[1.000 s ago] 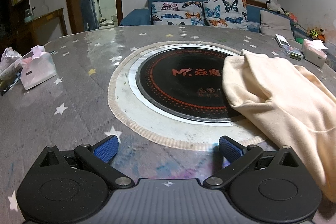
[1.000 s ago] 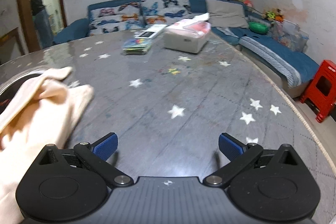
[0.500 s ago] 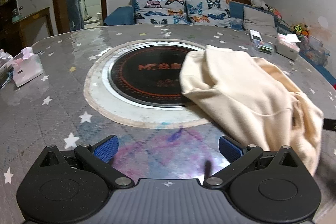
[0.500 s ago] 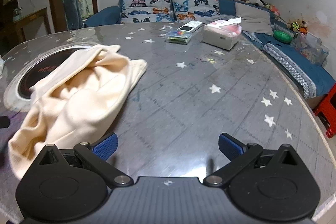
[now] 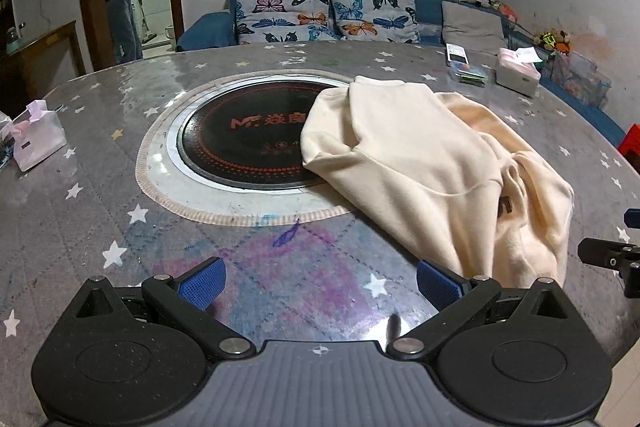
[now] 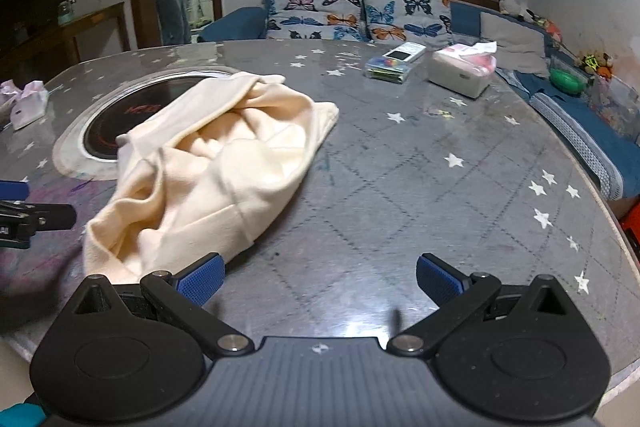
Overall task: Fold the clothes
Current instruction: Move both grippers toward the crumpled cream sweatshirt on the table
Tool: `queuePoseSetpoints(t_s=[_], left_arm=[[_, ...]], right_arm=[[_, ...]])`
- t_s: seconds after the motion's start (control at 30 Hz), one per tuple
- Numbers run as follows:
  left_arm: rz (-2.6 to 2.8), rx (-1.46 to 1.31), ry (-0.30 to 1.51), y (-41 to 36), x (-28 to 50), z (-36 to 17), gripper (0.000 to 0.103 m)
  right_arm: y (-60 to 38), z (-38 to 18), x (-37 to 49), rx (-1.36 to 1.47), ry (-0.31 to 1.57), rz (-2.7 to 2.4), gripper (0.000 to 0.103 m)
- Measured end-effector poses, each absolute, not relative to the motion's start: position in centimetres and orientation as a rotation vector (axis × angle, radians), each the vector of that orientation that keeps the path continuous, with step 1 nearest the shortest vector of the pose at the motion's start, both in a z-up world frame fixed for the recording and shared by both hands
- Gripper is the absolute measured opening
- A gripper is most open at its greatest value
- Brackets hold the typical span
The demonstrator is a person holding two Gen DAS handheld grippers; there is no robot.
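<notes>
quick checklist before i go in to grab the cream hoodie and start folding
1. Left gripper open and empty: ok, jaws spread wide over bare table.
2. Right gripper open and empty: ok, its left fingertip sits beside the garment's near edge.
3. Cream hoodie laid flat: not ok, it lies crumpled in a heap.
4. Hoodie clear of the induction cooktop: not ok, its far edge drapes over the black disc.
5. Fold space on the table: ok to the hoodie's right; the tissue box sits far back.
6. Sleeves and hem located: cannot tell, buried in folds.
</notes>
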State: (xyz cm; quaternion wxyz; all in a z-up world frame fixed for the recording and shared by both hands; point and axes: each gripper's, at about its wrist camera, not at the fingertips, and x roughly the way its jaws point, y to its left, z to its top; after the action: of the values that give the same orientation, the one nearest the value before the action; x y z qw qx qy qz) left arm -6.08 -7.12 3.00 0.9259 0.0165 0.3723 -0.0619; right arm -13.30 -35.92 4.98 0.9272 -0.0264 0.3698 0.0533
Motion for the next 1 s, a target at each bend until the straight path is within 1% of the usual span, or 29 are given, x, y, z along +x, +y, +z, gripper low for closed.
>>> queuePoseSetpoints(t_s=[0.4, 1.0], left_arm=[[-0.134, 0.048, 0.768, -7.5, -6.5, 3.3, 0.103], [-0.144, 0.057, 0.775, -8.1, -5.7, 3.6, 0.103]], right_arm=[[-34.2, 5.3, -14.2, -0.078, 0.745, 0.155, 0.103], [-34.3, 6.1, -13.7, -0.070, 0.716, 0.162, 0.103]])
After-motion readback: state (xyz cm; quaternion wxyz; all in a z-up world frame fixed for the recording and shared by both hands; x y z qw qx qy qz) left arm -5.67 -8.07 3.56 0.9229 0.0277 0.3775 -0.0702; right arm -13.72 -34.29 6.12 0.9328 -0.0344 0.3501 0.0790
